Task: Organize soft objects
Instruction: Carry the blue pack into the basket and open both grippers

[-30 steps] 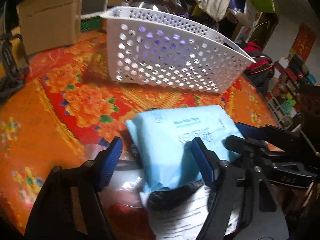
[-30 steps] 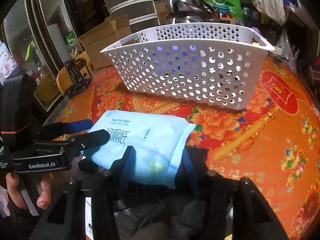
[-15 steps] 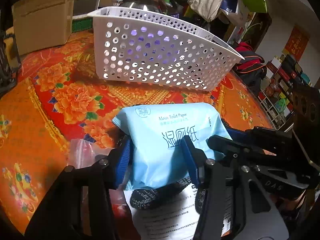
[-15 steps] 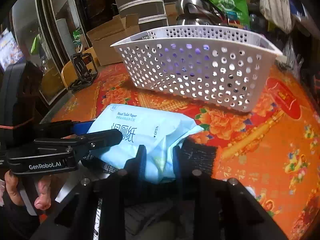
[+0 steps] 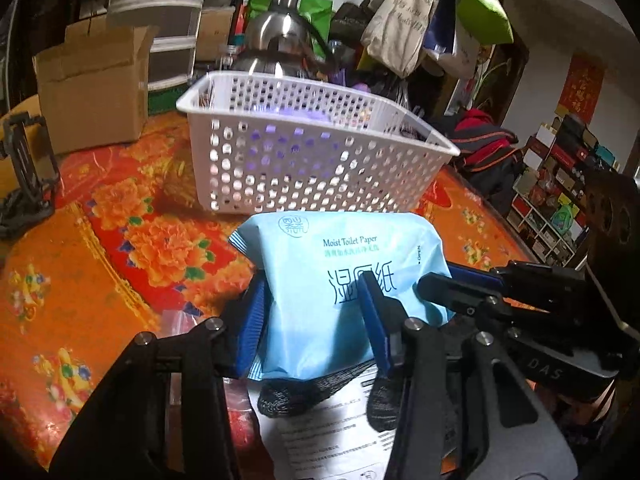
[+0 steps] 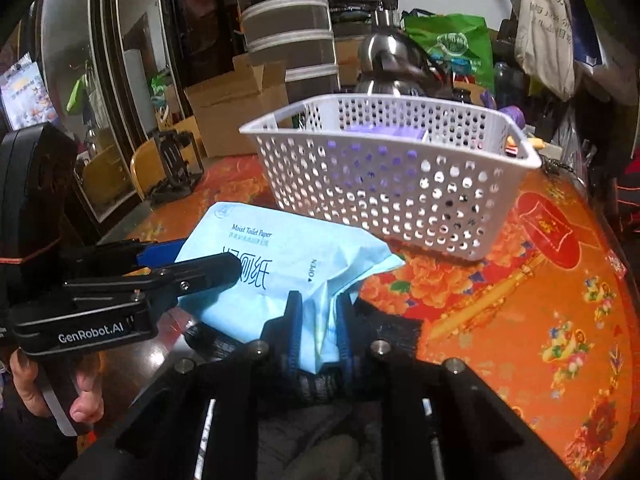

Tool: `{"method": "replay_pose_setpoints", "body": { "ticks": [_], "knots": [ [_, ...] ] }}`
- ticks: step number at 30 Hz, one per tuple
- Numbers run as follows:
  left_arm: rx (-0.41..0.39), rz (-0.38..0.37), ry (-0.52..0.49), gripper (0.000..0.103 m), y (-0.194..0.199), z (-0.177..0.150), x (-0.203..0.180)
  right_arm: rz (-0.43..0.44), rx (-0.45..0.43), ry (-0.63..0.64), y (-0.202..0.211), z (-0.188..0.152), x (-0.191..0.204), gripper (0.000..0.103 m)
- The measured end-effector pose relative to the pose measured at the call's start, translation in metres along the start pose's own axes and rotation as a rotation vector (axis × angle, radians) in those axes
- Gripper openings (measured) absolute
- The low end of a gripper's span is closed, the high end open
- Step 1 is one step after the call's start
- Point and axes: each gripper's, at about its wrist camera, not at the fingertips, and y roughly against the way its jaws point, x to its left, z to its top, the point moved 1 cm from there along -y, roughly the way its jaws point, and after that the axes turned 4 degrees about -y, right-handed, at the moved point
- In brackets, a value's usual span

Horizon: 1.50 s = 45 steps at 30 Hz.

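Observation:
A light-blue pack of moist toilet paper (image 5: 340, 256) (image 6: 276, 252) hangs just above the orange flowered tablecloth, in front of a white perforated basket (image 5: 320, 160) (image 6: 380, 200). My left gripper (image 5: 312, 292) (image 6: 196, 259) has its blue pads pressed on the pack's two long sides, and its jaws are still closing. My right gripper (image 6: 319, 304) (image 5: 440, 276) pinches the pack's crumpled end; its jaws are closing too. Something purple lies inside the basket.
Under the pack lie a black mesh cloth (image 5: 304, 392) and a printed leaflet (image 5: 320, 432), with a small clear bag (image 5: 180, 320) to the left. A cardboard box (image 5: 92, 88), a steel kettle (image 5: 276, 44) and a black stand (image 5: 24, 160) ring the table.
Both grippers have closed on the blue pack, which lay flat on the table before. It has risen and tilted up, with the basket now seen from higher.

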Motion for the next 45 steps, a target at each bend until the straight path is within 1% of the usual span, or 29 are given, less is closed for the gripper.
{"method": "replay_pose_setpoints", "body": {
  "ticks": [4,8,16,20,25,30,33,36,40,45],
  "knots": [
    [-0.052,0.010,-0.017,0.041,0.019,0.012,-0.010,-0.023,-0.050,0.021,0.018,0.004,0.005,0.014],
    [-0.087,0.013,-0.029,0.038,0.034,0.025,-0.018,-0.021,-0.091,0.024,0.034,0.013,0.006,0.014],
    [-0.147,0.031,-0.072,0.038,0.059,0.059,-0.038,-0.049,-0.151,0.044,0.061,0.037,0.009,0.014],
    [-0.178,0.035,-0.085,0.038,0.068,0.082,-0.045,-0.069,-0.180,0.059,0.074,0.056,0.009,0.014],
    [-0.181,0.033,-0.101,0.038,0.067,0.120,-0.052,-0.096,-0.202,0.061,0.082,0.087,0.002,0.014],
    [-0.177,0.033,-0.114,0.038,0.058,0.164,-0.058,-0.103,-0.204,0.037,0.085,0.123,-0.013,0.014],
    [-0.161,0.038,-0.119,0.038,0.044,0.187,-0.057,-0.113,-0.198,0.030,0.081,0.145,-0.023,0.014],
    [-0.138,0.052,-0.118,0.038,0.024,0.204,-0.051,-0.124,-0.185,0.026,0.069,0.161,-0.032,0.014],
    [-0.097,0.087,-0.128,0.038,-0.008,0.210,-0.043,-0.126,-0.145,0.023,0.042,0.173,-0.042,0.013],
    [-0.041,0.078,-0.099,0.038,-0.048,0.207,-0.023,-0.112,-0.095,-0.010,0.003,0.174,-0.060,0.013]
  ]
}}
